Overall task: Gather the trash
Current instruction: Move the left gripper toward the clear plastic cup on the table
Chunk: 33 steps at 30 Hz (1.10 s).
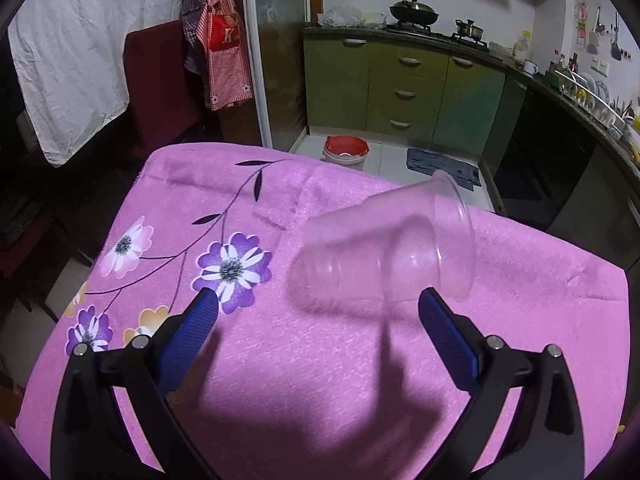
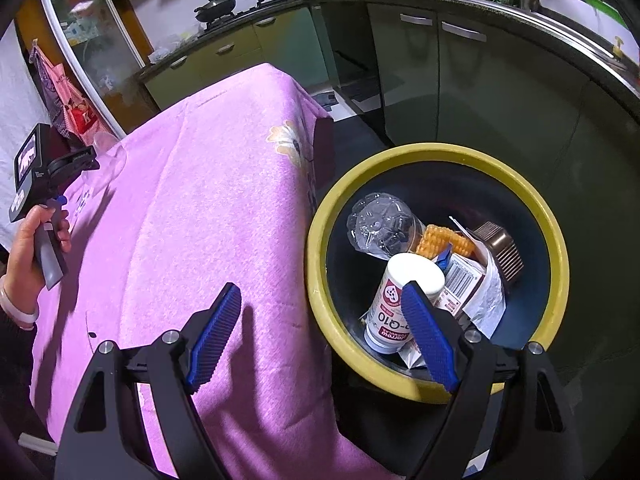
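One clear cup (image 1: 384,248) lies before spread left tongs (image 1: 318,300).

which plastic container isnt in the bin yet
The clear plastic cup, lying on its side on the pink tablecloth. The clear bottle and white supplement bottle already lie in the yellow-rimmed bin.

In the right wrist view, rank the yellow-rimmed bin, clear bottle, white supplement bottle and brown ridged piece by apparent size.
1. Yellow-rimmed bin
2. White supplement bottle; nearly matches the next, so unsure
3. Clear bottle
4. Brown ridged piece
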Motion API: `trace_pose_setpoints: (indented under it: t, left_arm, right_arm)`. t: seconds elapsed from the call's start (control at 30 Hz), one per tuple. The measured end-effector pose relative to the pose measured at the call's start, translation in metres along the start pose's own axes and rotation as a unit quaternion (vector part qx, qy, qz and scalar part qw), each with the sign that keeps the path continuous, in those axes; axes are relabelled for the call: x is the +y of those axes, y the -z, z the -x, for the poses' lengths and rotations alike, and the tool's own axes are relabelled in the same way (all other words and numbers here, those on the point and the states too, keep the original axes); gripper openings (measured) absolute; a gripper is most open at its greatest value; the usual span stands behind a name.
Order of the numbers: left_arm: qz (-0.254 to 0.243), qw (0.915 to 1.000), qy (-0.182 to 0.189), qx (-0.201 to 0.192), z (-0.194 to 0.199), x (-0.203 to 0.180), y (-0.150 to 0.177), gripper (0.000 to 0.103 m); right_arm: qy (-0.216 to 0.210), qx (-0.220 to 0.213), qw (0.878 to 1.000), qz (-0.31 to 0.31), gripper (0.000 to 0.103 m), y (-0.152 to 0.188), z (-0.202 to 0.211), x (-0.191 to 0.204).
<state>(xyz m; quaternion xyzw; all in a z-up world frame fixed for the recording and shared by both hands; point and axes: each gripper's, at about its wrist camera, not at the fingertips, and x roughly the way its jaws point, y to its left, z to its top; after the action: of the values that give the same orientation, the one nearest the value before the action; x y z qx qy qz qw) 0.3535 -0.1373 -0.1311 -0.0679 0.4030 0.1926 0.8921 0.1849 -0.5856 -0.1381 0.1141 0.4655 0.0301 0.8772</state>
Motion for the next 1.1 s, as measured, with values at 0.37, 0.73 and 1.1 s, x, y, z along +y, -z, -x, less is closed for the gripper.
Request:
trace_pose_setpoints:
  t: [0.37,0.73,1.1]
  left_arm:
    - [0.005,0.9990,0.040,0.022,0.000,0.012,0.005,0.096]
    - [0.009,0.9990,0.042,0.013,0.000,0.010,0.005,0.096]
    - [0.023,0.9991,0.031,0.017,-0.009,0.006,0.005,0.096]
  right_arm:
    - [-0.024,-0.005,1.000,0.018,0.081,-0.011,0.004,0.011]
    - [-0.039,-0.024,0.997,0.066,0.081,-0.025,0.024,0.052]
    - [-0.048,-0.014,0.997,0.062,0.081,-0.018,0.016,0.045]
